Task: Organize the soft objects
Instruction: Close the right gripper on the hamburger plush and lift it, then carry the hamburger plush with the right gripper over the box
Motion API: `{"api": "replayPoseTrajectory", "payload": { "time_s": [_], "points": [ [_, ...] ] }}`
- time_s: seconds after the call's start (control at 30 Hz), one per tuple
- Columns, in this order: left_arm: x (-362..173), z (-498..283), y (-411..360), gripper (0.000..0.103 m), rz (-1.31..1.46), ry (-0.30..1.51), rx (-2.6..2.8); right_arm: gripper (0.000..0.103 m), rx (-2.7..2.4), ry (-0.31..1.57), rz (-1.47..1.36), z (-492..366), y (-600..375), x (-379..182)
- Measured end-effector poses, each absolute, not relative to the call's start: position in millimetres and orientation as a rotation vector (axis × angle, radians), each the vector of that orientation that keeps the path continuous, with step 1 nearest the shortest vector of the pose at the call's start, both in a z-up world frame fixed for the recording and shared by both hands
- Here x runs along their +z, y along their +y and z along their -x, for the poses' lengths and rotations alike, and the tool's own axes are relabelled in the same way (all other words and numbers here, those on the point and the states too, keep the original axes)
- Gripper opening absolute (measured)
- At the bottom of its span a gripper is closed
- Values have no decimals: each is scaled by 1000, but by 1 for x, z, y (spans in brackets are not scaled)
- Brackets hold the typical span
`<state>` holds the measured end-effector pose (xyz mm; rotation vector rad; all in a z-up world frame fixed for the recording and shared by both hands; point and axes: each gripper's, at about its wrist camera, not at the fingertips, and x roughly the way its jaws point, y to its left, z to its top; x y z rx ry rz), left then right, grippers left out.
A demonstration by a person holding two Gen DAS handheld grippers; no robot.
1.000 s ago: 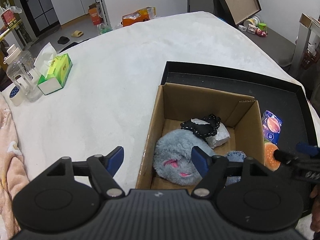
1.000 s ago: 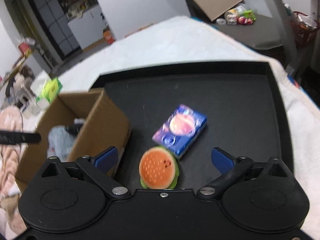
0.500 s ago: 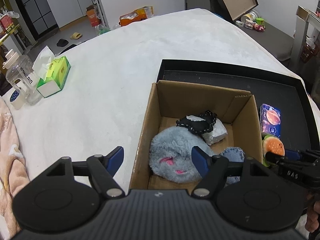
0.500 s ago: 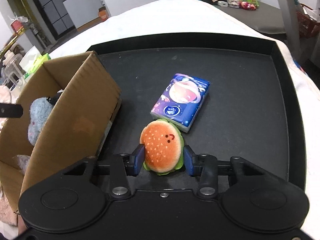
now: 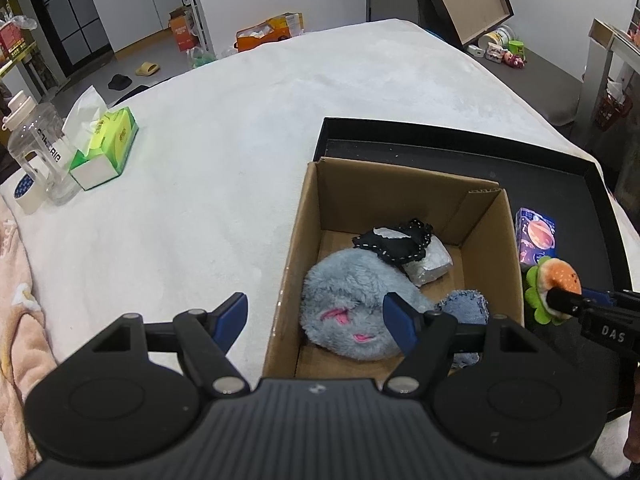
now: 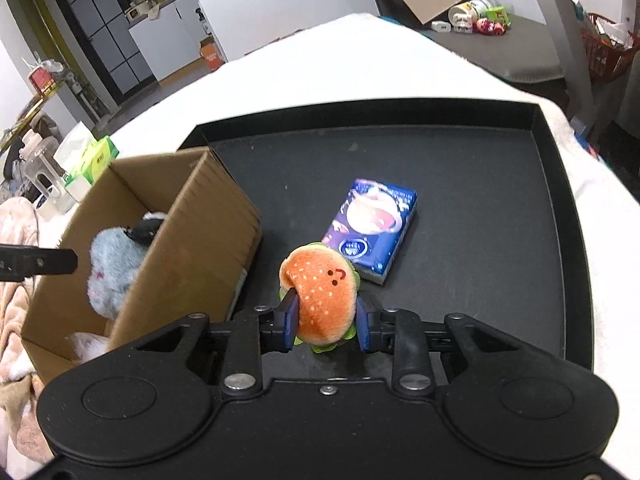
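1. The burger plush (image 6: pixel 323 295) is pinched between the two blue pads of the right gripper (image 6: pixel 326 318). Its jaws have just been closing, and the soft bun is seen squeezed in at both sides.
2. The plush is judged to be raised a little above the floor of the black tray (image 6: pixel 460 184), tilted with its small face upward. Whether its lower edge touches the tray cannot be told.
3. Just behind it, a blue tissue pack (image 6: pixel 372 228) lies flat on the tray and is not held.
4. On the left of the plush, the cardboard box (image 6: pixel 208 240) stands with its top open. Inside it, a grey furry toy (image 5: pixel 352 300), a black lace-edged pouch (image 5: pixel 394 242) and a piece of denim (image 5: pixel 466 306) are already collected.
5. The left gripper (image 5: pixel 316 320) hangs over the near left corner of the box with its fingers spread wide, and nothing is gripped by them.
6. The step in hand is judged to be the pick-up of the burger plush, done just now.
7. For the next move, the plush would need to be lifted above the box wall, carried sideways over the opening and released there. The wall must be cleared, because the grip on such a soft thing could slip.
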<state>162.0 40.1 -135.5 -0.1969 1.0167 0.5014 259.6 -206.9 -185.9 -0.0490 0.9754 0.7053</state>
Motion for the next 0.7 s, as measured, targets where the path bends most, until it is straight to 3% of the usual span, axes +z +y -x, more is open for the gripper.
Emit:
{"api": "replayPoseTrajectory", "payload": {
  "time_s": [0.7],
  "points": [
    [-132, -139, 61, 73, 259, 987, 457, 28, 626, 899, 7, -245, -215, -143]
  ]
}}
